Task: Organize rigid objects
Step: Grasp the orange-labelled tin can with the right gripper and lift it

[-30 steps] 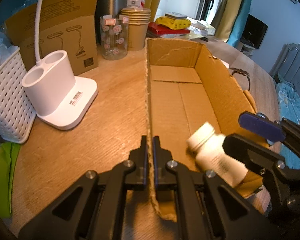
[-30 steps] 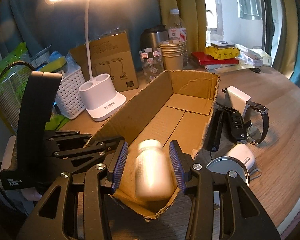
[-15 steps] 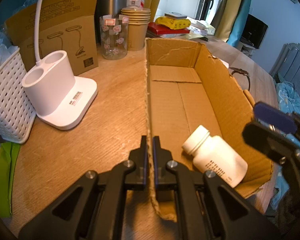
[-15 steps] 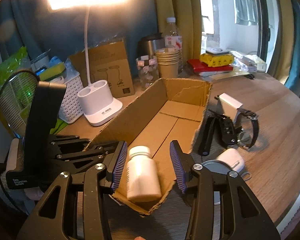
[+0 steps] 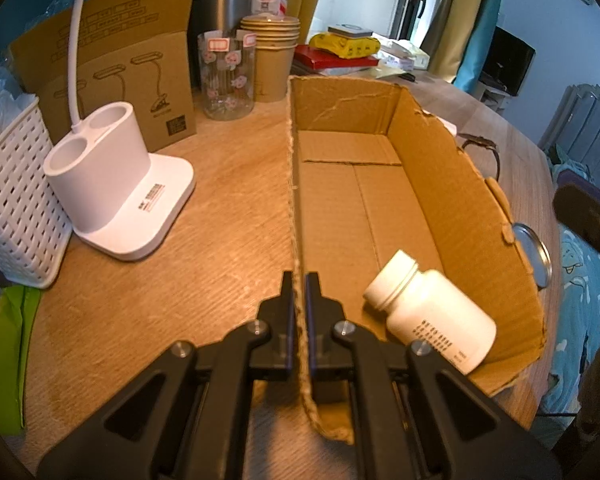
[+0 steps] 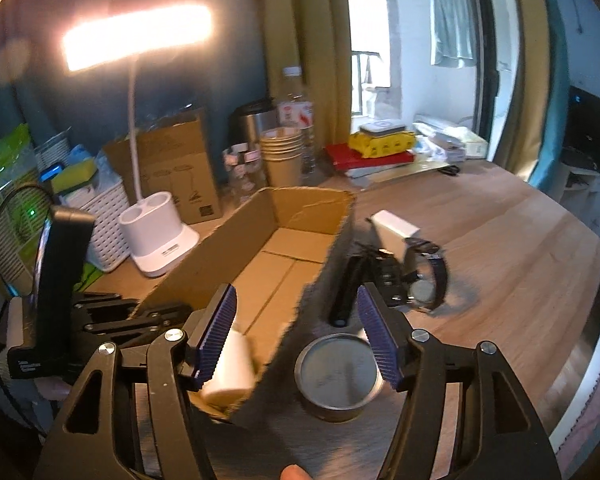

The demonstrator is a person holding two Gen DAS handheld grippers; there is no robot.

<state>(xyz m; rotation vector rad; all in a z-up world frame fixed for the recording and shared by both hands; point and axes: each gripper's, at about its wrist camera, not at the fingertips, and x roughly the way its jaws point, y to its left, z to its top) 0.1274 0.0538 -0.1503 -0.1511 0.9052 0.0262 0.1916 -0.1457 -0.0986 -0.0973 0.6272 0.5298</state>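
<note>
Change since earlier frame: your right gripper (image 6: 296,334) has let go of the white bottle (image 5: 430,314) and drawn back out of the cardboard box (image 5: 452,184); the bottle, gripped between those jaws a second ago, now lies free.
Right jaws: released and opening, nothing between the pads; in the right wrist view they straddle the box's near right wall, with the round metal tin (image 6: 338,376) just below.
Left jaws: your left gripper (image 5: 298,312) is clenched on the box's left wall, one finger each side of the cardboard edge.
Bottle position: on its side on the box floor, near right corner, cap pointing toward the left wall, printed label facing up.
Box: open-topped, torn rims, otherwise bare inside, resting on the wooden worktop (image 5: 228,216).
Items outside, right of box: tin, black wristwatch (image 6: 428,284), small white block (image 6: 394,232), a dark folded tool whose type you cannot tell through the blur.
Items outside, left of box: white lamp base (image 5: 116,188), white basket (image 5: 12,208).
Image quality: right wrist view is motion-blurred.
</note>
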